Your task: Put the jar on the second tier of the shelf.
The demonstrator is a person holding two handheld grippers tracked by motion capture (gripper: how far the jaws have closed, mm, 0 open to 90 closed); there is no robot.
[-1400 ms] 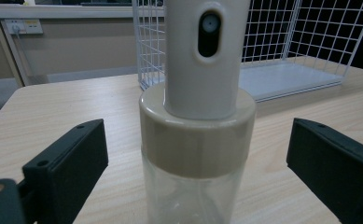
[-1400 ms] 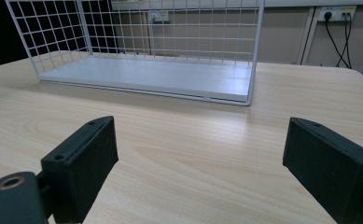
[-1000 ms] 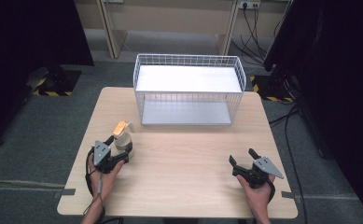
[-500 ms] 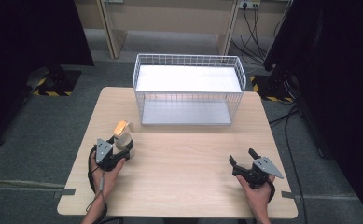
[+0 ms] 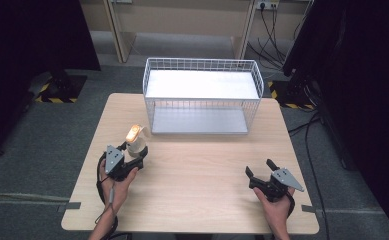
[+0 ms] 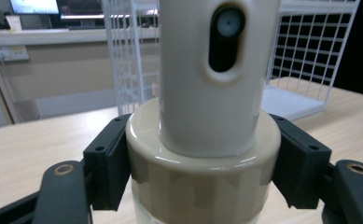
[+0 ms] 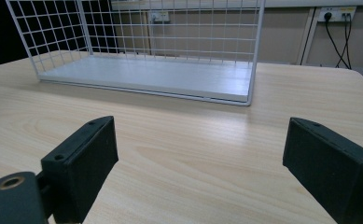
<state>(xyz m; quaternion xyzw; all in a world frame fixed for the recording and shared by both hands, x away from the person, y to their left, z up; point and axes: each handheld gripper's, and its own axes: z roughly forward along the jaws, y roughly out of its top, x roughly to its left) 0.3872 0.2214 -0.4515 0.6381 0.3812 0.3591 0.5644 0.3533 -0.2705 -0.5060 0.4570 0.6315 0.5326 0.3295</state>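
**Left gripper closes in on the bottle**

Since the earlier frame the left gripper (image 5: pixel 132 157) has edged forward a little, so the cream bottle (image 5: pixel 136 141) now sits between its jaws; the right gripper (image 5: pixel 260 170) has not shifted. In the left gripper view the two black pads (image 6: pixel 108 161) press against the bottle's (image 6: pixel 202 154) wide collar on either side, just below the narrower pump head with its nozzle hole. So the left tool is clamped on the bottle, which stands upright on the table (image 5: pixel 207 165) at about 9 o'clock from the table's middle. The wire basket (image 5: pixel 202 95) stands at 12 o'clock, well apart from the bottle. The right gripper rests at about 4 o'clock with its jaws spread wide and nothing between them, facing the basket (image 7: pixel 146 70).

The likely risk is slip: the collar looks smooth, glossy and rounded, and the pads grip high, so a quick lift or tilt could let the bottle swing or slide out. Carried toward the basket, its base could also catch the wire rim if not raised enough.
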